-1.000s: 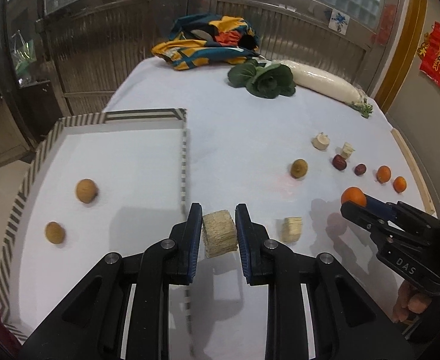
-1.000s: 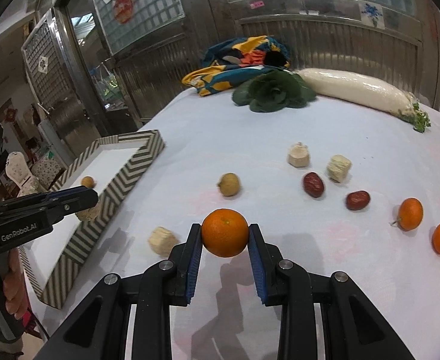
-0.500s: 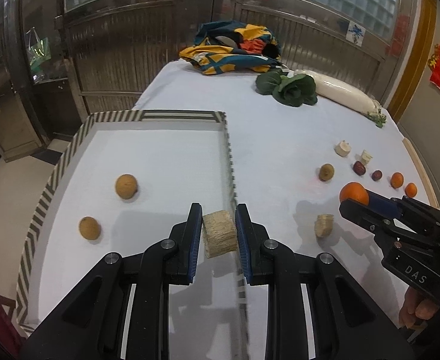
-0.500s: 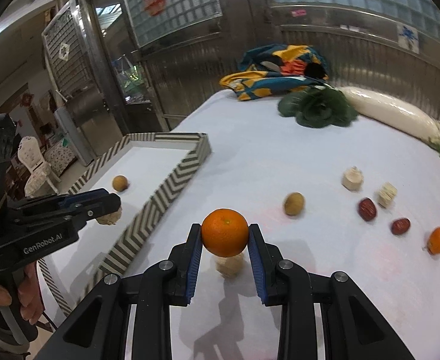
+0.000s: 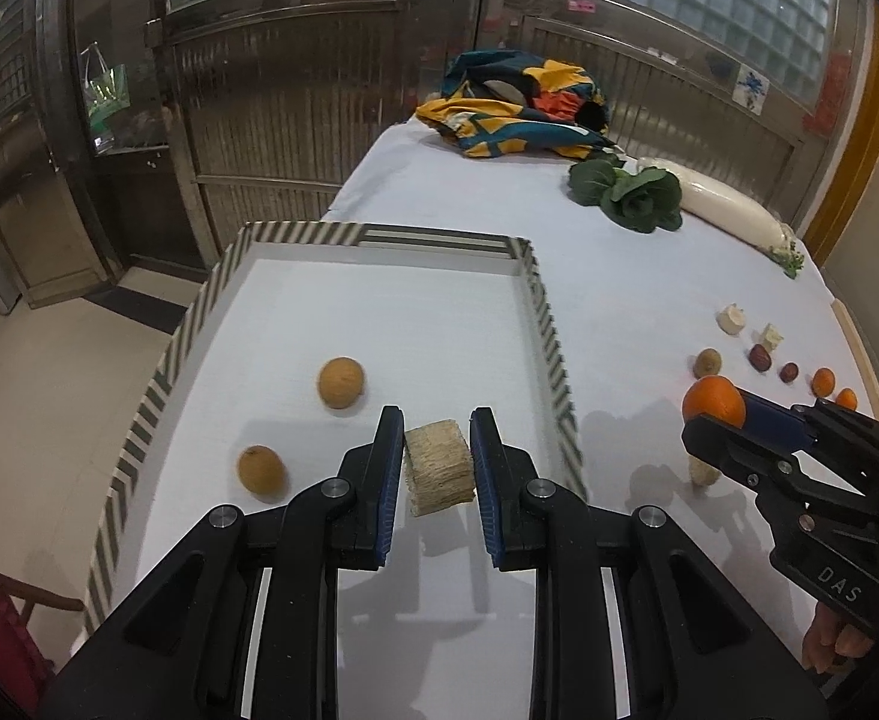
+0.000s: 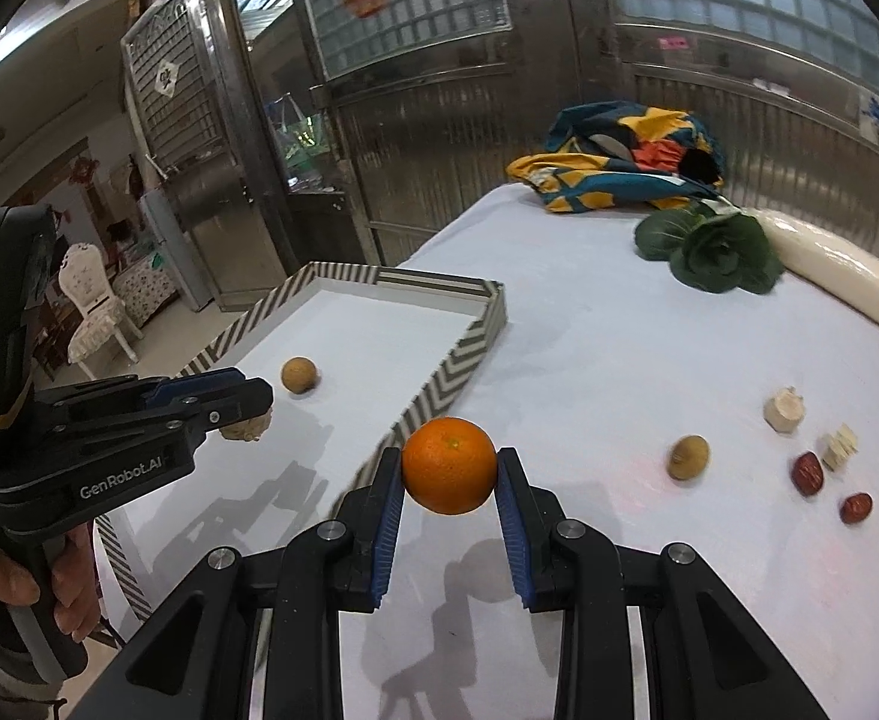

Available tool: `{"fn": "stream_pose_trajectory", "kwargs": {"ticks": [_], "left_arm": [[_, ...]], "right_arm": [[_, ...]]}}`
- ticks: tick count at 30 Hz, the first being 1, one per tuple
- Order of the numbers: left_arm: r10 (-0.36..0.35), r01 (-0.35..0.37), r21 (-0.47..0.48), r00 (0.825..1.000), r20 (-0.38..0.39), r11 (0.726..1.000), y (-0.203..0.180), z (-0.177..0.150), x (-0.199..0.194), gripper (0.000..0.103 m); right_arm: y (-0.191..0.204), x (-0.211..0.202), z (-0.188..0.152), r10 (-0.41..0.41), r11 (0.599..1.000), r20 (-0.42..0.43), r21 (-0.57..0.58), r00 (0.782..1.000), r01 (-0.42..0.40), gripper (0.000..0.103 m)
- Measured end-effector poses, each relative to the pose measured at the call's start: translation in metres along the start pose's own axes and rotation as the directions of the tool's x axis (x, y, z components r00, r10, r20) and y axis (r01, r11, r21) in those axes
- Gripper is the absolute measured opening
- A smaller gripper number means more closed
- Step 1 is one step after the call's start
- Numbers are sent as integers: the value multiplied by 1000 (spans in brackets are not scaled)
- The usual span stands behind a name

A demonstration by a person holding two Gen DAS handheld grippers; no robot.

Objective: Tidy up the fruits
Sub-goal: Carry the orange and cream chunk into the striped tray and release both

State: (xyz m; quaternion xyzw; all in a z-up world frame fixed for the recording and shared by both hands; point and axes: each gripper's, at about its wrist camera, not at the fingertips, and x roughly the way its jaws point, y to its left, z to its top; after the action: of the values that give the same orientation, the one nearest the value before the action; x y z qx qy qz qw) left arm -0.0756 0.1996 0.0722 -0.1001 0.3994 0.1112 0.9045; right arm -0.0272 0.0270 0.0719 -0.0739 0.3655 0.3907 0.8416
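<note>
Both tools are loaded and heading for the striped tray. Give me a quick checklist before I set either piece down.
1. Left tool grips the tan fibrous block: ok, pads press both sides.
2. Right tool grips the round orange fruit: ok.
3. Block is over the white tray with the striped rim: ok, inside the right wall.
4. Orange is over the tray: not ok, it sits about at the near wall.
5. Drop spot clear of the two brown round fruits: ok, both lie to the left.
6. Height above the tray floor: cannot tell.
</note>
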Motion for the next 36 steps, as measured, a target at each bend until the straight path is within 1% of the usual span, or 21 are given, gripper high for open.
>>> {"fn": "stream_pose_trajectory", "kwargs": {"ticks": [9, 13, 22, 31, 36], "left_arm": [[16, -17, -43, 999, -42, 999, 38, 16, 10, 22], [26, -31, -77, 998, -61, 997, 54, 24, 21, 22], [42, -53, -116, 994, -97, 992, 72, 35, 47, 22], [53, -71, -126, 989, -135, 989, 83, 34, 69, 22], [56, -75, -129, 987, -150, 989, 84, 33, 76, 22]], "right_arm": [[20, 18, 14, 25, 999, -17, -43, 1000, -26, 30], [30, 29, 20, 36, 997, -31, -67, 999, -38, 30], [45, 62, 30, 42, 992, -86, -112, 995, -51, 30], [61, 95, 34, 46, 985, -146, -155, 988, -69, 30], [66, 107, 35, 38, 982, -165, -174, 986, -67, 30]]}}
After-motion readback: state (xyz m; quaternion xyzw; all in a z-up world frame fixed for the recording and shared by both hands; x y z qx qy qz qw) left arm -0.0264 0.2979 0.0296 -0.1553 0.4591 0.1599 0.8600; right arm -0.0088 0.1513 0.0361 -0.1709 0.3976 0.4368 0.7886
